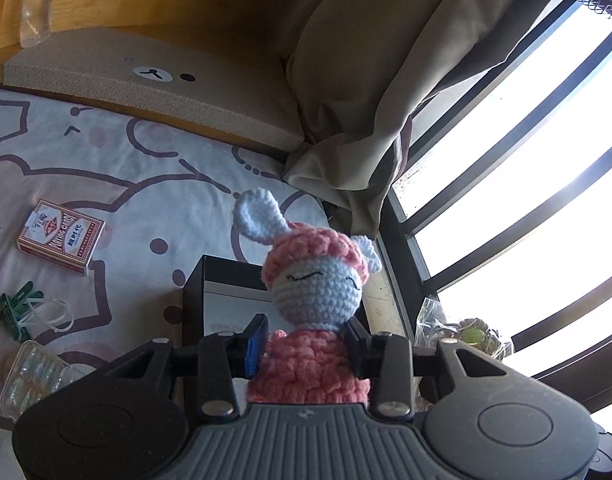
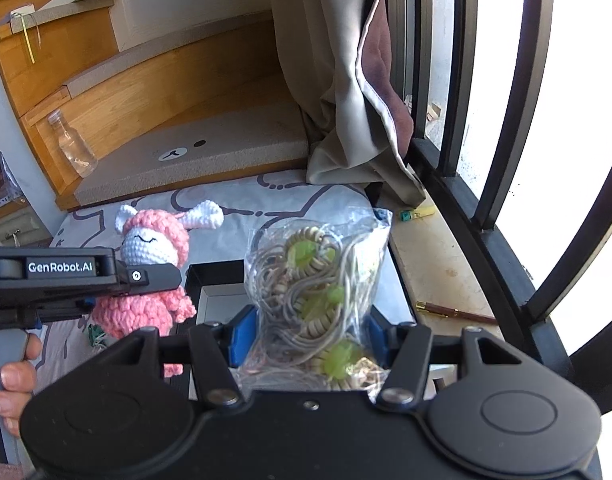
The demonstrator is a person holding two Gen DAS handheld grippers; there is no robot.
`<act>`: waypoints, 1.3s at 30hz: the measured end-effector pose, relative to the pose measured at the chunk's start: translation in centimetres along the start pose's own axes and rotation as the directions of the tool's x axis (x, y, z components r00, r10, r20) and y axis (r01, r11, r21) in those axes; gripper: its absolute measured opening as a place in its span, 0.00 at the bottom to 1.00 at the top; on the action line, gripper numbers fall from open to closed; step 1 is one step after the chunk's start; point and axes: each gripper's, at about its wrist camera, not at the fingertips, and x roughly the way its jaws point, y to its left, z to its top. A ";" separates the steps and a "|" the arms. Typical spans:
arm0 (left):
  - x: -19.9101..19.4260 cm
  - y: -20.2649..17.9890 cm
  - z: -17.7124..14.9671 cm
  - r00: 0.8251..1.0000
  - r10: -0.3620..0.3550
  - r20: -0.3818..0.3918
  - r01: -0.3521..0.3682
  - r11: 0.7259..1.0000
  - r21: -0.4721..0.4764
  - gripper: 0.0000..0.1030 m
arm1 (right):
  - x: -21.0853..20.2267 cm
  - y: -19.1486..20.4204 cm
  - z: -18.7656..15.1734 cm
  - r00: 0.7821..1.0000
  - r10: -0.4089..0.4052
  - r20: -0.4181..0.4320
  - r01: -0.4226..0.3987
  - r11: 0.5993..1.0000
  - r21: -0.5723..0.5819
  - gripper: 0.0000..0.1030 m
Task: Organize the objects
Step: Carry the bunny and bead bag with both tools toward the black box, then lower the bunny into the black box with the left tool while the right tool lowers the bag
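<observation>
Left gripper: clamped on the pink body of the doll, head upright above the jaws.
Right gripper: pressed on both sides of a clear bag of coiled cords.
Landmark: black box on the sheet, open, pale inside.
Places: doll just left of and over the box; bag over its middle; cards and clips well left of the box.
Step, as I judge it: lowering both loads into the box.
Doing it well: one item at a time; release low so the bag does not snag the wall.
Pose: both grippers tilt steeply down, side by side; hand grips the left handle.
</observation>
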 end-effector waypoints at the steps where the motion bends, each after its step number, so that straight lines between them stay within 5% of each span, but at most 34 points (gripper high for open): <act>1: 0.6 0.1 0.0 1.000 -0.001 -0.009 0.001 1.000 -0.001 0.40 | 0.4 -0.1 0.0 1.000 -0.001 -0.009 0.001 1.000 -0.003 0.56; 13: 7.9 0.4 -0.7 0.992 -0.006 -0.130 0.006 1.000 -0.003 0.38 | 4.7 -1.6 0.1 0.995 -0.027 -0.092 0.025 0.999 -0.021 0.56; 17: 9.9 0.9 -0.9 0.989 0.002 -0.148 -0.004 1.000 -0.010 0.20 | 5.7 -1.9 0.0 0.993 -0.034 -0.113 0.031 0.999 -0.029 0.56; 27: 10.4 2.1 0.0 0.987 0.055 -0.152 -0.052 0.998 0.022 0.23 | 8.5 -1.0 0.2 0.986 -0.055 -0.156 0.046 0.997 -0.064 0.56; 33: 8.1 2.5 1.3 0.994 0.066 -0.092 -0.061 0.997 0.054 0.35 | 11.0 1.3 0.3 0.980 -0.125 -0.155 0.094 0.977 -0.193 0.56; 39: 5.9 4.0 2.5 0.994 0.102 -0.041 -0.099 0.993 0.068 0.37 | 14.0 3.6 -0.2 0.959 -0.212 -0.186 0.149 0.940 -0.307 0.56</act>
